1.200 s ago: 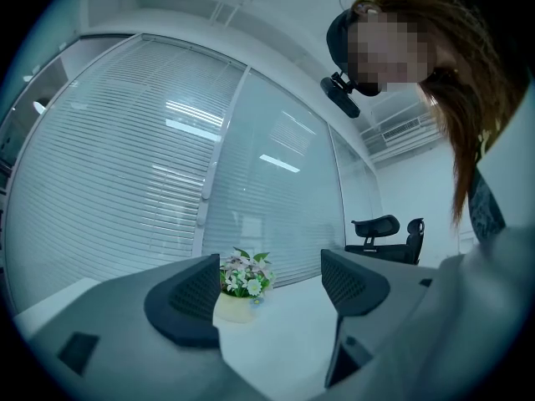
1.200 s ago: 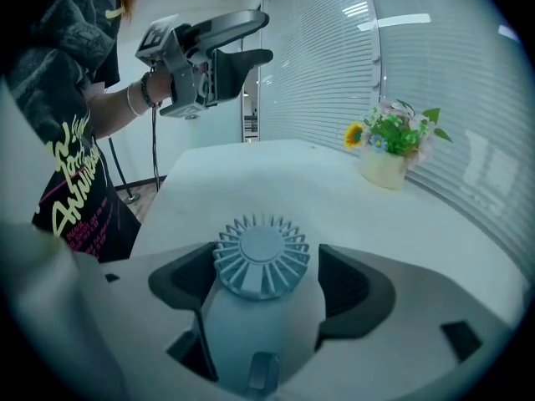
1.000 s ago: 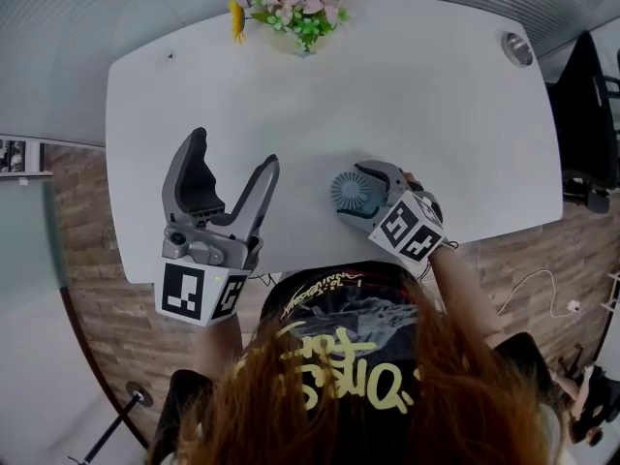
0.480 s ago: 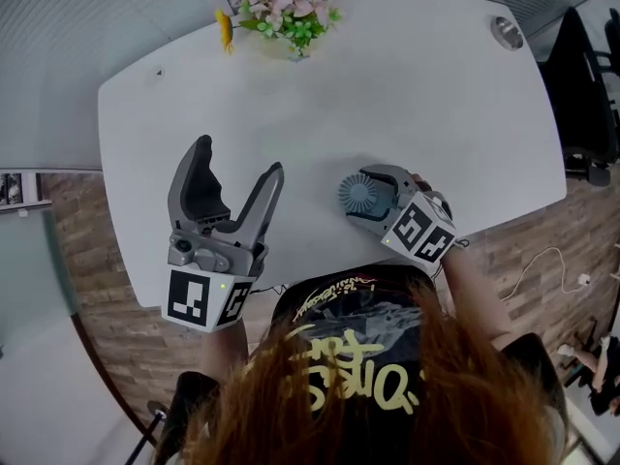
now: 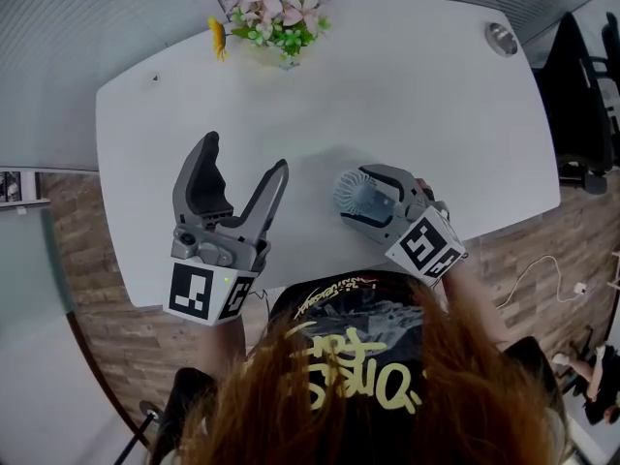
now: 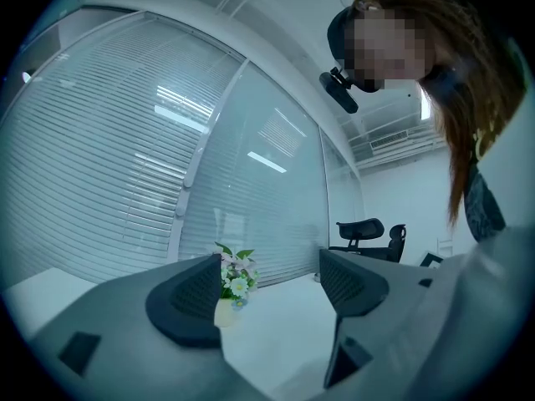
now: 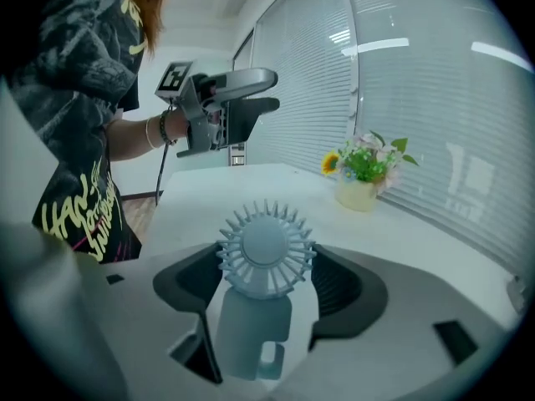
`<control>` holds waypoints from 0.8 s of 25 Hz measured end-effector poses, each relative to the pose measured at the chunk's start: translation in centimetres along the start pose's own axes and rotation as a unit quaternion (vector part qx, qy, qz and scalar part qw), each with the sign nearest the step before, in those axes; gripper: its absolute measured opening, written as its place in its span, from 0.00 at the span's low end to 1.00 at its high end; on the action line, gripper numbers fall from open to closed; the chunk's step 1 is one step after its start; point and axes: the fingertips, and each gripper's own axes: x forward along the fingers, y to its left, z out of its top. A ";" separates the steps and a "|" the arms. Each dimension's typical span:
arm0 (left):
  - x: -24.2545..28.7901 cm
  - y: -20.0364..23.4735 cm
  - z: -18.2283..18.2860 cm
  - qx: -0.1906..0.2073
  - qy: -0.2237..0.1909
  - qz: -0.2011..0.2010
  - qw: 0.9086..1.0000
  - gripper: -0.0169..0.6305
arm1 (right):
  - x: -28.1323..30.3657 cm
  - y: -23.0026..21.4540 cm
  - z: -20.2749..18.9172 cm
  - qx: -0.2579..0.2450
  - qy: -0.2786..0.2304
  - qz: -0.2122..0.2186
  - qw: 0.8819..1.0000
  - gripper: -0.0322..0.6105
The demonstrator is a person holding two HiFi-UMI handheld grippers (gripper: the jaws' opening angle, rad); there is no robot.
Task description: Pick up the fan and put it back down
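A small pale blue hand fan (image 5: 353, 192) sits between the fingers of my right gripper (image 5: 360, 198), near the front edge of the white table (image 5: 417, 85). In the right gripper view the fan (image 7: 266, 253) stands upright with its round grille head between the two dark pads, and the right gripper (image 7: 267, 289) is shut on it, held slightly above the tabletop. My left gripper (image 5: 242, 158) hovers over the table's left side, open and empty. The left gripper (image 6: 272, 286) points level toward the flowers.
A vase of pink flowers with a sunflower (image 5: 276, 13) stands at the table's far edge. A round metal fitting (image 5: 501, 37) sits in the far right corner. A dark office chair (image 5: 581, 95) stands beyond the table's right end. Window blinds run behind the table.
The right gripper's jaws have closed in on the fan and risen a little with it. The left gripper has stayed about where it was.
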 end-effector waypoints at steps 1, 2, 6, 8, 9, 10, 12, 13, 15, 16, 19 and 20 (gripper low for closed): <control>0.3 -0.4 0.1 0.002 0.000 0.005 1.000 0.59 | -0.4 -0.4 0.6 0.001 -0.023 0.003 1.000 0.57; 0.6 -0.8 0.2 0.004 -0.002 0.009 1.000 0.59 | -1.0 -0.9 1.3 0.002 -0.047 0.004 0.999 0.57; 2.2 -3.4 1.1 0.017 -0.008 0.021 1.000 0.58 | -4.0 -3.6 3.2 0.000 -0.106 -0.009 0.994 0.57; 2.8 -4.6 1.6 0.024 -0.011 0.029 0.999 0.58 | -5.8 -4.9 4.0 -0.001 -0.129 -0.014 0.992 0.57; 3.1 -5.2 1.8 0.027 -0.012 0.033 0.999 0.58 | -6.7 -5.6 4.3 -0.003 -0.142 -0.017 0.990 0.57; 3.4 -5.7 2.1 0.031 -0.013 0.037 0.999 0.58 | -7.6 -6.3 4.7 -0.004 -0.156 -0.022 0.988 0.57; 4.2 -6.7 2.5 0.037 -0.018 0.045 0.998 0.58 | -9.5 -7.9 5.7 0.001 -0.188 -0.034 0.982 0.57; 4.5 -7.3 2.7 0.040 -0.021 0.047 0.998 0.58 | -10.5 -8.6 6.1 0.006 -0.203 -0.039 0.978 0.57; 5.3 -8.3 3.0 0.045 -0.026 0.050 0.997 0.58 | -12.4 -10.0 6.8 0.017 -0.227 -0.048 0.973 0.57; 5.7 -8.8 3.2 0.048 -0.030 0.051 0.997 0.58 | -13.3 -10.7 7.1 0.021 -0.236 -0.052 0.970 0.57; 6.9 -10.1 3.5 0.053 -0.034 0.056 0.996 0.58 | -16.0 -12.4 7.7 0.024 -0.259 -0.064 0.963 0.57; 7.2 -10.5 3.6 0.054 -0.036 0.057 0.996 0.58 | -16.8 -13.0 7.9 0.023 -0.266 -0.068 0.961 0.57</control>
